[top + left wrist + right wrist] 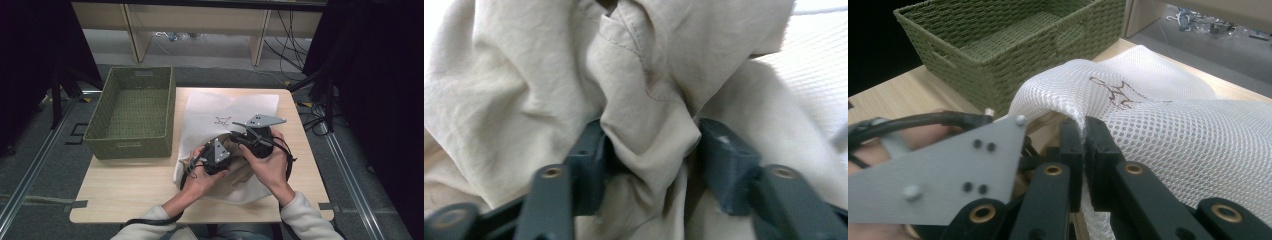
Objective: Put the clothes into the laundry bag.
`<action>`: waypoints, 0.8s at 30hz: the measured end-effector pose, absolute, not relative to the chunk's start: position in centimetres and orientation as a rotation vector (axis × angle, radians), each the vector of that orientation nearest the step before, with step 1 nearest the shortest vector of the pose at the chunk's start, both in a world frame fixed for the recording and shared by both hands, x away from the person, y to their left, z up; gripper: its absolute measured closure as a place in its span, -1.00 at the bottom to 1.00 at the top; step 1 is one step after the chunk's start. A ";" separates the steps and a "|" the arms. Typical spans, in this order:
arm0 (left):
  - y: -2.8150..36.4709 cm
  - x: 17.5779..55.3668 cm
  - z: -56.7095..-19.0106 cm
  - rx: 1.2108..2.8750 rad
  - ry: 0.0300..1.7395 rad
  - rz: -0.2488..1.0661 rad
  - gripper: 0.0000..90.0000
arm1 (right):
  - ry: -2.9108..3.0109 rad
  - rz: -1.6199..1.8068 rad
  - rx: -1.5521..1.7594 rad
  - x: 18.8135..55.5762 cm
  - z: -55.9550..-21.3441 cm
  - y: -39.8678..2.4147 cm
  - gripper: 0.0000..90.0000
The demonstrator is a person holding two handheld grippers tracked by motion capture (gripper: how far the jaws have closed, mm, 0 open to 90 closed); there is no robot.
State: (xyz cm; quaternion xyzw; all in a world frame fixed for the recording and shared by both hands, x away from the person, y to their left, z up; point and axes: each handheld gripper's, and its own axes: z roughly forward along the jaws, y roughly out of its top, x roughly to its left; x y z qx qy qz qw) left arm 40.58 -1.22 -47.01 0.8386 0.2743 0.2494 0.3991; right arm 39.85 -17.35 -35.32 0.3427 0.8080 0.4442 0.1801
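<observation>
While the right gripper (pixel 1082 131) pinches the mesh bag (pixel 227 107) rim tight at the table's (pixel 125 192) near middle and lifts the mouth, the left gripper (pixel 649 150) sits inside it, jaws partly apart around a fold of the beige cloth (pixel 524 100); pads look close but I cannot tell if they press. Risk: cloth slides back out if left lets go too shallow, or the thin mesh slips from the right pinch and the mouth collapses. Green basket (pixel 131 112) sits just left.

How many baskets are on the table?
1: the green woven basket at the table's far left, beside the white mesh bag. Nothing shows inside it.
</observation>
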 end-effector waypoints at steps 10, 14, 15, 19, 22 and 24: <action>0.2 36.7 -44.2 2.103 0.602 0.581 -0.40 | 2.280 1.256 0.977 39.9 -35.2 -17.5 0.96; 0.3 35.5 -44.1 2.156 0.554 0.542 -0.45 | 2.281 1.254 0.961 39.9 -35.2 -17.4 0.96; 0.1 35.4 -44.5 2.155 0.546 0.529 -0.45 | 2.283 1.252 0.962 39.9 -35.2 -17.4 0.96; -0.4 35.9 -46.6 2.267 0.526 0.476 -0.46 | 2.278 1.247 0.996 39.7 -35.2 -17.3 0.96; -0.8 36.2 -47.8 2.311 0.514 0.463 -0.42 | 2.286 1.252 0.994 39.7 -35.2 -17.3 0.96; -1.3 36.6 -49.1 2.349 0.504 0.464 -0.24 | 2.286 1.249 0.959 39.9 -35.3 -17.4 0.96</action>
